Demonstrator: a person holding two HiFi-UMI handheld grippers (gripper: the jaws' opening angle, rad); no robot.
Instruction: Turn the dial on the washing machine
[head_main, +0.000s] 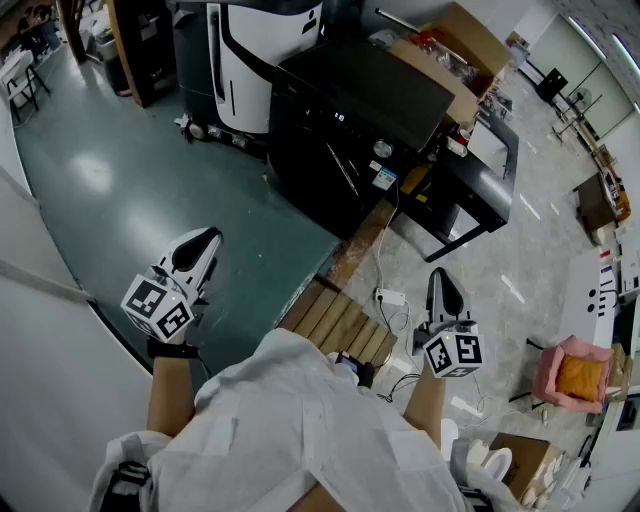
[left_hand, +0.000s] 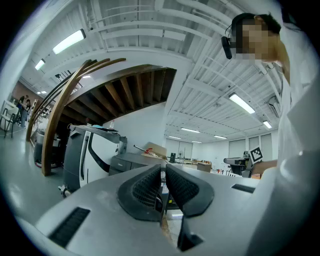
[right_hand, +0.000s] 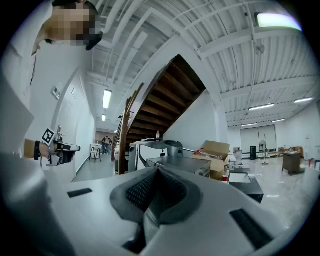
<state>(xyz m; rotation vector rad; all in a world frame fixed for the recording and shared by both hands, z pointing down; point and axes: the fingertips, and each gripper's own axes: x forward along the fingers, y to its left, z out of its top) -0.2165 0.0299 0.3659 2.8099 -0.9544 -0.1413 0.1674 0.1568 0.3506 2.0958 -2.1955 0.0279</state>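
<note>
The black washing machine (head_main: 350, 120) stands on the floor ahead of me, its top towards me, and its small silver dial (head_main: 383, 148) sits on the front panel. Both grippers hang well short of it, in the air. My left gripper (head_main: 207, 240) is at the lower left, its jaws closed and empty. My right gripper (head_main: 441, 276) is at the lower right, also closed on nothing. In the left gripper view the left gripper (left_hand: 163, 168) points at the washing machine (left_hand: 131, 162) far off. The right gripper (right_hand: 157, 170) likewise faces the washing machine (right_hand: 186, 164) from a distance.
A white and black machine (head_main: 255, 60) stands left of the washer, cardboard boxes (head_main: 455, 50) behind it, a low black stand (head_main: 485, 185) to its right. A wooden pallet (head_main: 335, 320) and a white power strip (head_main: 390, 297) lie near my feet. A wooden staircase (right_hand: 165, 100) rises behind.
</note>
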